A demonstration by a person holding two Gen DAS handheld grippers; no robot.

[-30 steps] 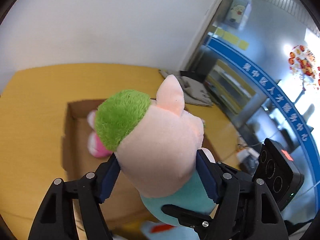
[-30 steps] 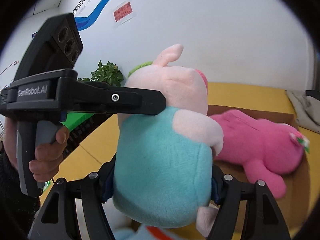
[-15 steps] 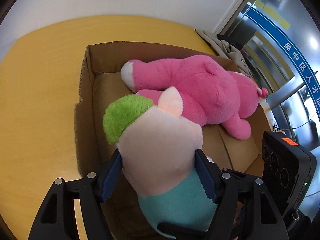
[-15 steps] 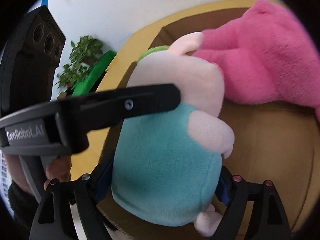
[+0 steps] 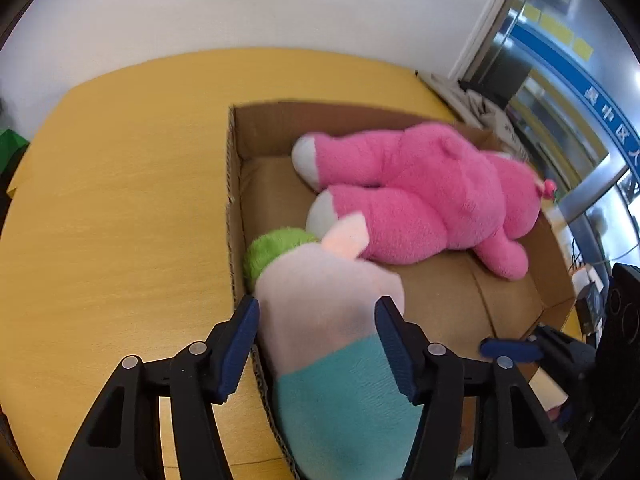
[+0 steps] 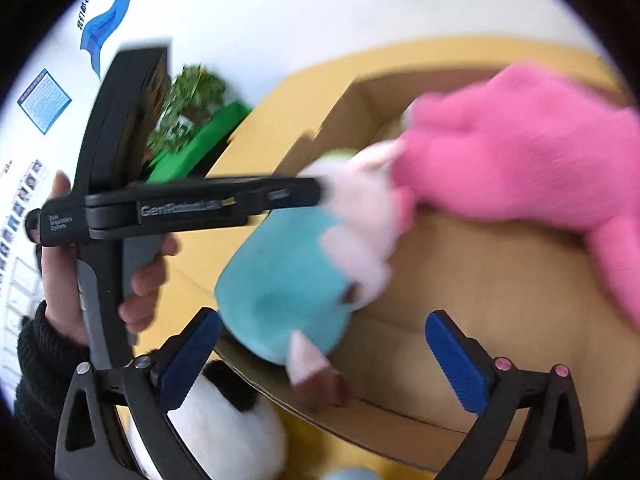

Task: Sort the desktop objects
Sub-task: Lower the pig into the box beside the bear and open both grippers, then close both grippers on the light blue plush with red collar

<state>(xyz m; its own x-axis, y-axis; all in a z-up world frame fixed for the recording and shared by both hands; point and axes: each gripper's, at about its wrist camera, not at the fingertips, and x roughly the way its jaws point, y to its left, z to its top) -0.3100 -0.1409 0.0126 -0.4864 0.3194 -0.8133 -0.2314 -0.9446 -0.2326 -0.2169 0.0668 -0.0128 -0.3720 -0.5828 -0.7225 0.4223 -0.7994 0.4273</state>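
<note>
A pig plush with a green cap, pale pink head and teal body lies at the near left corner of a cardboard box. My left gripper stands around its head; its blue pads sit beside the plush, slightly apart from it. In the right wrist view the pig plush is blurred and my right gripper is wide open behind its teal body, not touching. A big pink plush lies in the box; it also shows in the right wrist view.
The box stands on a yellow table. A white and black plush lies outside the box's near edge below my right gripper. A grey cloth lies behind the box. A green plant stands beyond the table.
Both grippers carried the pig plush down into the box. My right gripper has opened and drawn back from its teal body. My left gripper's pads have loosened around the head.
</note>
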